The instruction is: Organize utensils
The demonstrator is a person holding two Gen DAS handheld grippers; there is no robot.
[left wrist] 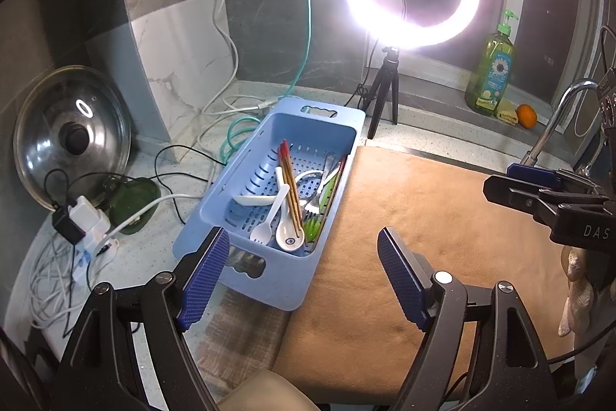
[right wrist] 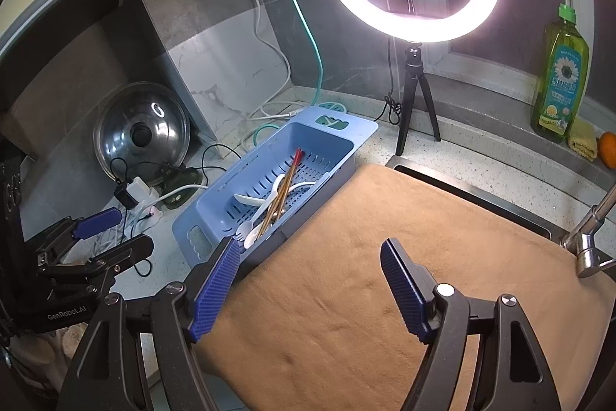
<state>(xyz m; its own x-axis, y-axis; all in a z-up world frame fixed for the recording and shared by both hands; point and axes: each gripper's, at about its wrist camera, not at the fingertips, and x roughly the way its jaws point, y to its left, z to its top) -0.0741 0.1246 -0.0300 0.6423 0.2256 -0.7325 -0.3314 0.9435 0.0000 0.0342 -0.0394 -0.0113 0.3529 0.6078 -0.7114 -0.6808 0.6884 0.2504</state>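
A blue slotted basket (left wrist: pixel 312 133) (right wrist: pixel 335 137) stands on the counter at the left edge of a brown cloth (left wrist: pixel 442 237) (right wrist: pixel 385 257). In it lie red-tipped chopsticks (left wrist: pixel 290 187) (right wrist: pixel 287 180), white spoons (left wrist: pixel 287 230) (right wrist: pixel 252 199), a metal fork (left wrist: pixel 313 205) and green utensils (left wrist: pixel 313 228), all jumbled. My left gripper (left wrist: pixel 302 280) (right wrist: pixel 115 235) hovers open over the basket's near corner, holding nothing. Over the cloth, right of the basket, my right gripper (right wrist: pixel 308 291) (left wrist: pixel 516 185) is open too, with nothing between its fingers.
A lit ring light on a tripod (left wrist: pixel 385 95) (right wrist: pixel 415 95) stands behind the basket. A pot lid (left wrist: pixel 73 137), a power strip with cables (left wrist: pixel 88 226) and a green hose (left wrist: pixel 238 133) crowd the left. A soap bottle (right wrist: pixel 560 79), an orange (left wrist: pixel 526 115) and a faucet (right wrist: pixel 589 230) are at the right.
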